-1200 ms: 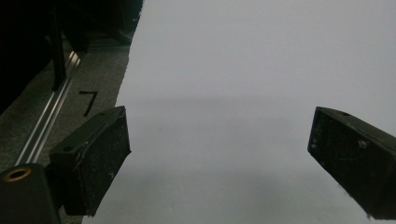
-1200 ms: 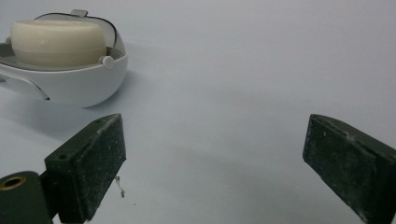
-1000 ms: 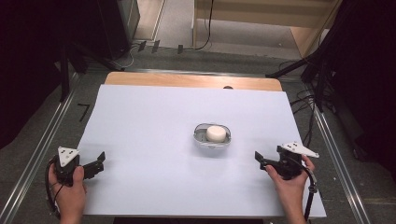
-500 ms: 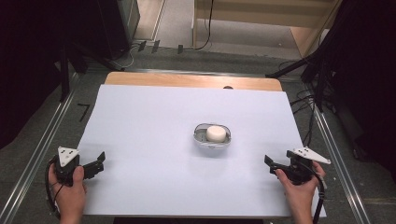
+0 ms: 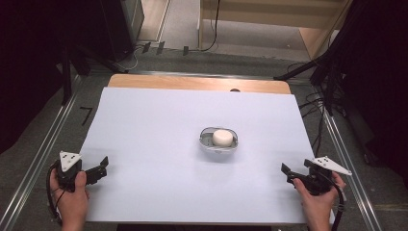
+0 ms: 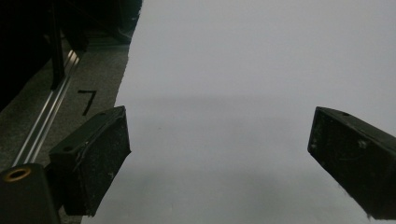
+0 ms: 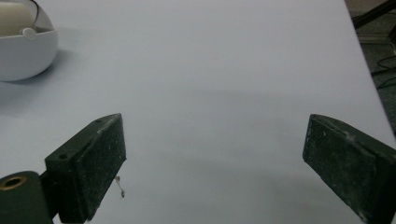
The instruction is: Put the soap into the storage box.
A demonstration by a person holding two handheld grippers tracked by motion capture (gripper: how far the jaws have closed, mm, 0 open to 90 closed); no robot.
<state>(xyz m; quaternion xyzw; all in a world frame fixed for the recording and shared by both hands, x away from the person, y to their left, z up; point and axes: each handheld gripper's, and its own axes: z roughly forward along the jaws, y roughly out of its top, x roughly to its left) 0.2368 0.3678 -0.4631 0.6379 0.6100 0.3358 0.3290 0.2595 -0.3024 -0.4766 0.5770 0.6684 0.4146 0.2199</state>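
1. While both tools rest near the lower edge of the frame, the small bowl with a white round piece inside sits alone near the middle of the counter, well apart from either one.
2. At the lower left of the high view, the left hand-held gripper has its jaws spread with nothing between them; its own view shows bare white surface between the pads.
3. At the lower right, the right hand-held gripper is likewise spread wide and holds nothing; in its own view the bowl shows at the upper left, off to the side of the jaws.
4. Risk, as I judge it: the bowl looks light and smooth-walled, so a push from 1 jaw alone could slide or tip it and roll the white piece out.
5. Another risk: closing on the curved rim off-centre may squirt it sideways.
6. Nothing lies between either tool and the bowl.
7. Cables and metal rails run beside the counter; a trailing cord could snag there.
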